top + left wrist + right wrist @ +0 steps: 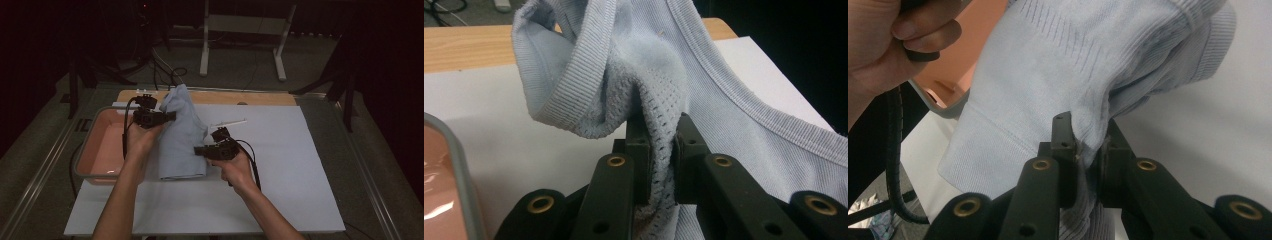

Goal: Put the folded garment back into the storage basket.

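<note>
On the worktop (280, 165), covered with a white sheet, a pale blue knit garment (181, 135) lies between the two hands, its lower part flat on the sheet, its upper part lifted and bunched. Left gripper (170, 116) comes at the garment from the left, near the top; its jaws are clamped tight on a fold of mesh fabric, seen clearly in the left gripper view, where the garment (649, 75) rises up from the jaws with a ribbed edge curling over at left. Right gripper (199, 150) sits at the garment's right edge, lower down; its jaws are pinched narrow on a fold of the knit, and in the right gripper view the garment (1068, 65) hangs up and across from the grip, hem at lower left. A pink tray (102, 145) with grey rim lies just left of the garment, partly under the left hand (142, 137). Right hand (235, 167) rests over the sheet. A small white strip (229, 122) lies on the sheet just beyond the right gripper. Cables trail from both grippers.
</note>
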Available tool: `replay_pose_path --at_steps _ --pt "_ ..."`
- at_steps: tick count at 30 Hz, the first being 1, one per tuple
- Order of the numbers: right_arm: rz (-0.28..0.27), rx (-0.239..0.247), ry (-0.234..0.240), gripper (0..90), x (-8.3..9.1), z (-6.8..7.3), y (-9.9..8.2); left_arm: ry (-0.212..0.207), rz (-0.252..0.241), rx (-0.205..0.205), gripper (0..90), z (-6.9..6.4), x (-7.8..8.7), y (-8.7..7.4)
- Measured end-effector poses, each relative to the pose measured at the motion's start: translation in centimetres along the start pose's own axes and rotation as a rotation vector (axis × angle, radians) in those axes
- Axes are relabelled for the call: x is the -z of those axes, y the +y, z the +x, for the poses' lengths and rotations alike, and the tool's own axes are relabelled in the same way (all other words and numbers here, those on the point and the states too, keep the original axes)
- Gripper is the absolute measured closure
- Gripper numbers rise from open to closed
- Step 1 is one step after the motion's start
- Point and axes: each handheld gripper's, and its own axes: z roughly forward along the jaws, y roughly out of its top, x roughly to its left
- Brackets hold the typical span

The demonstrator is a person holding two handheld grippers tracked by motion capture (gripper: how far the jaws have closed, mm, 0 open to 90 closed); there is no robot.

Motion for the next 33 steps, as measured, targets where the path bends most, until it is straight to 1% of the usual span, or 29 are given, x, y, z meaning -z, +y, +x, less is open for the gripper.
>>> replay_pose_path --at_steps 8,13,21,33 --pt "-0.007 0.005 -0.001 81.7 -0.5 0.4 0.8 0.012 -0.01 0.002 82.1 0.5 0.6 0.5" --pt "-0.011 0.007 0.003 81.6 -0.8 0.9 1.4 0.022 -0.015 0.01 82.1 1.1 0.9 0.8" --pt "-0.01 0.002 0.006 81.7 -1.7 1.5 1.9 0.04 -0.01 0.014 82.1 1.8 1.4 1.0" --pt "-0.016 -0.002 0.017 81.7 -2.8 2.5 2.6 0.062 -0.021 0.024 82.1 2.7 2.5 1.3"
